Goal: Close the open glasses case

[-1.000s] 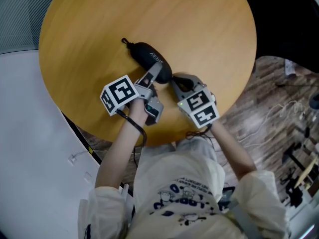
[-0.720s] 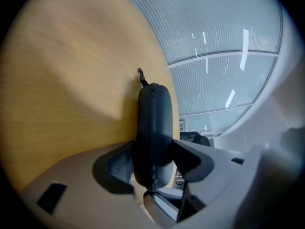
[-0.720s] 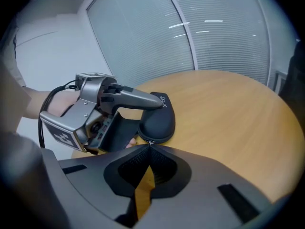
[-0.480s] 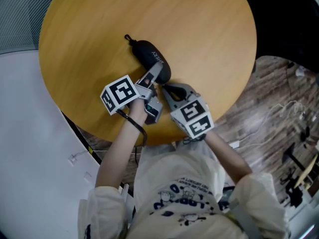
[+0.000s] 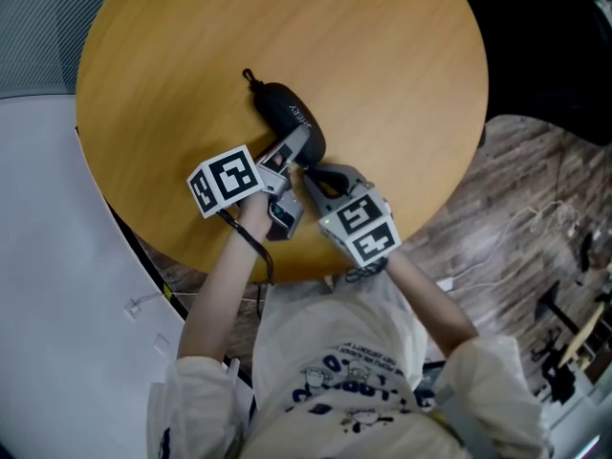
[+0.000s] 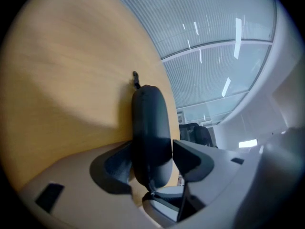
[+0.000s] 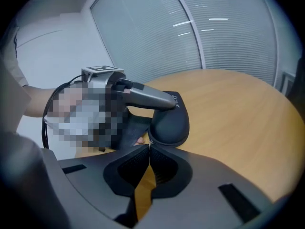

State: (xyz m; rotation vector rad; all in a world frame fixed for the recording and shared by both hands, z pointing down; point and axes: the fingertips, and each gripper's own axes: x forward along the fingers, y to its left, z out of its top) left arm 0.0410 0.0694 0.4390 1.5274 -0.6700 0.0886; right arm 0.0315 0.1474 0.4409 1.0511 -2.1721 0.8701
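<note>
A black zip-up glasses case [image 5: 285, 113] lies on the round wooden table [image 5: 382, 55], its loop end pointing away. My left gripper [image 5: 298, 147] is shut on the case's near end, with the pads pressing both sides of the case [image 6: 150, 123]. My right gripper [image 5: 308, 172] is shut, its tips against the near end of the case [image 7: 169, 122]. A small metal zipper pull [image 7: 150, 142] sits pinched at those tips. The same zipper pull [image 6: 151, 193] hangs below the case's end. The seam along the case looks closed where it shows.
The two grippers work close to the table's near edge [image 5: 287, 273], right in front of the person's body. Wood-pattern floor with cables [image 5: 535, 218] lies to the right. A dark office chair [image 6: 196, 135] stands beyond the table by the glass wall.
My right gripper has swung left around the case's near end, from its right side to just beside the left gripper. The left gripper kept its hold in place.
</note>
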